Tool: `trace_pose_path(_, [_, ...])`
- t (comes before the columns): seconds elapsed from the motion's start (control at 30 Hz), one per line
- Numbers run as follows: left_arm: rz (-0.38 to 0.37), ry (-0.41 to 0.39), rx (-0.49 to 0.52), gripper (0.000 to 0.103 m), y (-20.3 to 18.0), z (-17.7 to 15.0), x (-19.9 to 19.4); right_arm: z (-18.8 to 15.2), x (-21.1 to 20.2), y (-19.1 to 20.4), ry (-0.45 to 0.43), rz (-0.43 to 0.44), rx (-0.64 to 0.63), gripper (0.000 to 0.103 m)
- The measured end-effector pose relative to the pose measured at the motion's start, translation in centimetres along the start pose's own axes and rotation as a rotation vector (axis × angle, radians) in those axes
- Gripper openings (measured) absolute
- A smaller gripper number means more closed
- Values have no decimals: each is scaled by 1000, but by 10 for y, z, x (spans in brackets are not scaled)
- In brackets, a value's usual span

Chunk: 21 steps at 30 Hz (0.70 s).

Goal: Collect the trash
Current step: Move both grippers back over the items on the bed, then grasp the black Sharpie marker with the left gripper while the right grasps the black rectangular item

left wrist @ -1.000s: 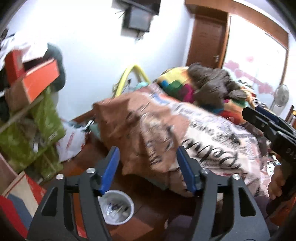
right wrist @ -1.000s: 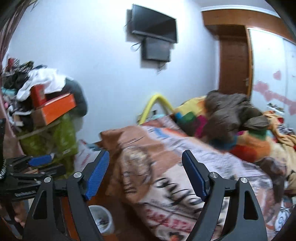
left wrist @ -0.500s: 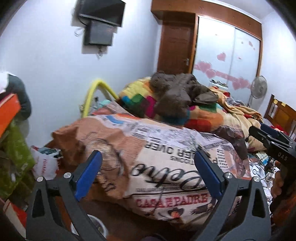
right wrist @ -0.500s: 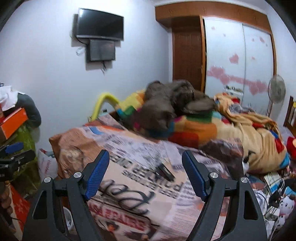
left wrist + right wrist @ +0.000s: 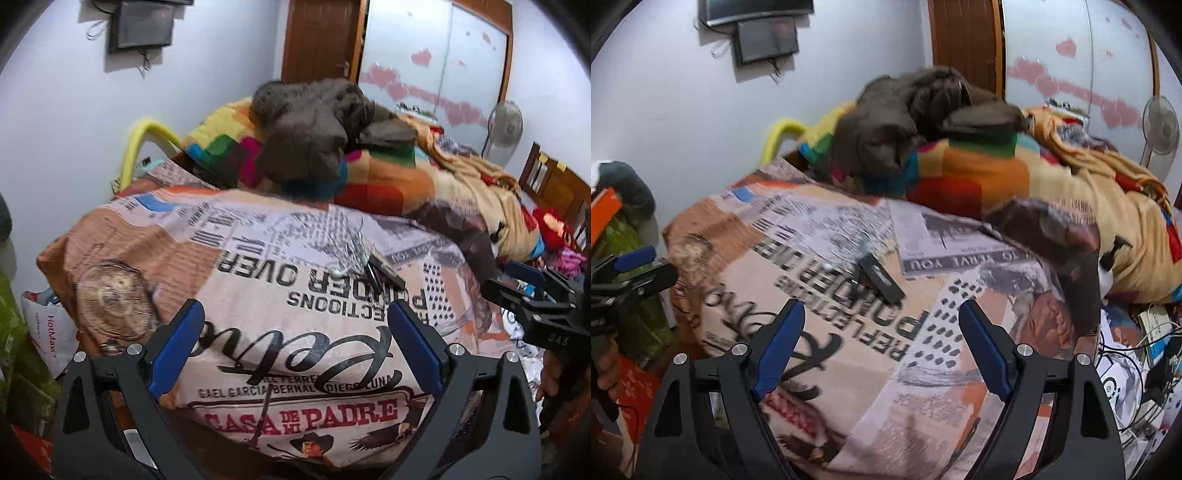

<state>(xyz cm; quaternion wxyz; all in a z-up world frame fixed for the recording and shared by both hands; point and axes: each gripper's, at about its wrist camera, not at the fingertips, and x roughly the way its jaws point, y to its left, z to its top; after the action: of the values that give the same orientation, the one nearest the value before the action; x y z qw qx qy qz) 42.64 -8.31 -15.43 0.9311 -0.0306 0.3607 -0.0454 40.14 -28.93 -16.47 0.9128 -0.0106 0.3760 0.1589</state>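
A flat black box [image 5: 881, 277] lies on the printed bedspread [image 5: 923, 332], with a crinkled clear wrapper [image 5: 849, 240] just left of it. In the left wrist view the same black box [image 5: 384, 271] and wrapper [image 5: 349, 251] sit beyond my fingers. My left gripper [image 5: 295, 343] stands wide open over the bedspread [image 5: 258, 258], nothing between its blue pads [image 5: 177, 347]. My right gripper [image 5: 882, 343] hovers short of the box, its jaws opening and empty. Each gripper also shows at the edge of the other's view.
Brown clothes [image 5: 314, 125] and a colourful blanket [image 5: 388, 177] are heaped at the bed's far end. A pump bottle [image 5: 1106, 266], cables and papers [image 5: 1126, 354] clutter the right side. Green bags [image 5: 14, 343] and a white bag [image 5: 51, 332] stand left. A fan [image 5: 504, 125] stands by the wardrobe.
Both views have swung right from the floor corner and white bucket onto the bed and dipped down. The left jaws have spread wider; the black box has come into view.
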Motion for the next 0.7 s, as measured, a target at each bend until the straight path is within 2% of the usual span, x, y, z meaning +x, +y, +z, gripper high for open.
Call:
trace_pose_path(0.17, [-6,53,29,100,-13,-3,40,2,43,-17,57,21,0,83])
trace_pose_path(0.4, [-36,113,-5,100,-20,-1,89,12,97,-25,125,92,-23,83])
trace_pose_path(0.43, [-32,120,-6,100,-21,-1,95,14,103,-24,131,98,-34,81])
trace_pose_path(0.57, [-22,139,4,100,-25,0,117,18,127,-22,175,114,-81,60])
trace_pose_path(0.7, [-53,161,0,100,-28,1,133,20,143,-24,216,174,-81,56])
